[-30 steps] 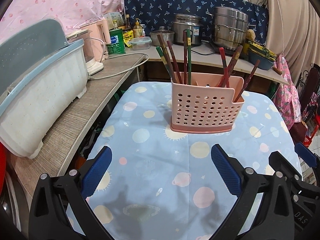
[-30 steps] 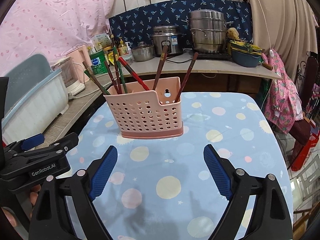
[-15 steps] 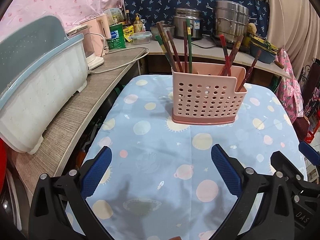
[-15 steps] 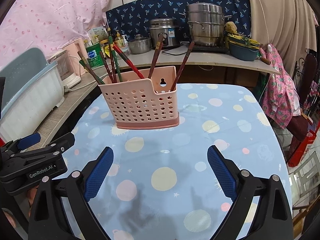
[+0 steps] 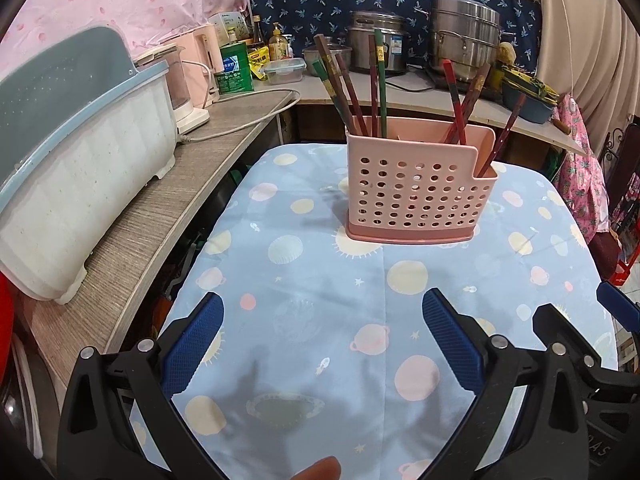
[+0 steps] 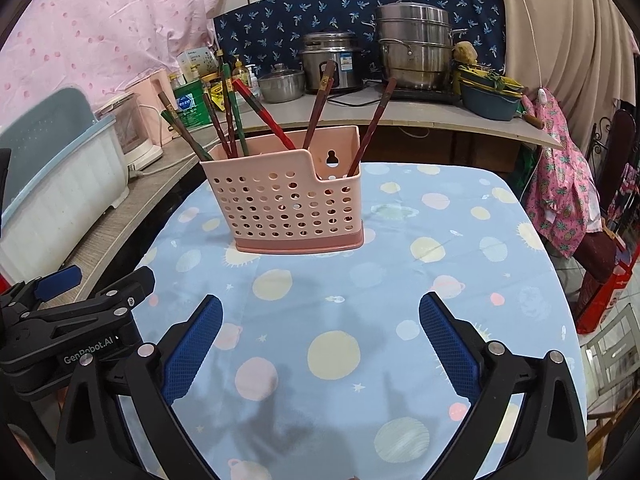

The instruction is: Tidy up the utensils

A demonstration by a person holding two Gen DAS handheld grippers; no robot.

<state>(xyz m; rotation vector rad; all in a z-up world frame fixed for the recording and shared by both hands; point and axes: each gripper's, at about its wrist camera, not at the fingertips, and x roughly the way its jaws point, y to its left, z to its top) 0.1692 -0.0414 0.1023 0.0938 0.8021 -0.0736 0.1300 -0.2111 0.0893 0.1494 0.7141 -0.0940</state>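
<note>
We hold the left gripper [image 5: 322, 342] low over the table [image 5: 304, 320], its blue-padded jaws spread wide with nothing between them. Our right gripper [image 6: 320, 344] sits alongside it to the right, also spread wide and empty; from the right wrist view the left gripper's black body shows just off to the left, and from the left wrist view part of the right gripper shows at the right edge.

Straight ahead of both grippers, well apart from the fingertips, the pink perforated utensil holder [image 5: 416, 196] stands upright on the blue planet-print tablecloth [image 6: 332, 292]. It holds chopsticks [image 5: 376, 84] in red, brown and green: a cluster of them leans in the holder's left part, two or three stand toward the right, and one more [image 6: 370, 128] leans out of the lower, notched compartment at the right end.

To the left of the left gripper, a wood-grain counter [image 5: 132, 240] runs beside the table and carries a white and blue dish rack [image 5: 76, 172]. Farther ahead, beyond the holder, a back counter bears a green tin [image 5: 236, 68], a rice cooker [image 6: 330, 62] and a stacked steel steamer pot [image 6: 416, 46].
</note>
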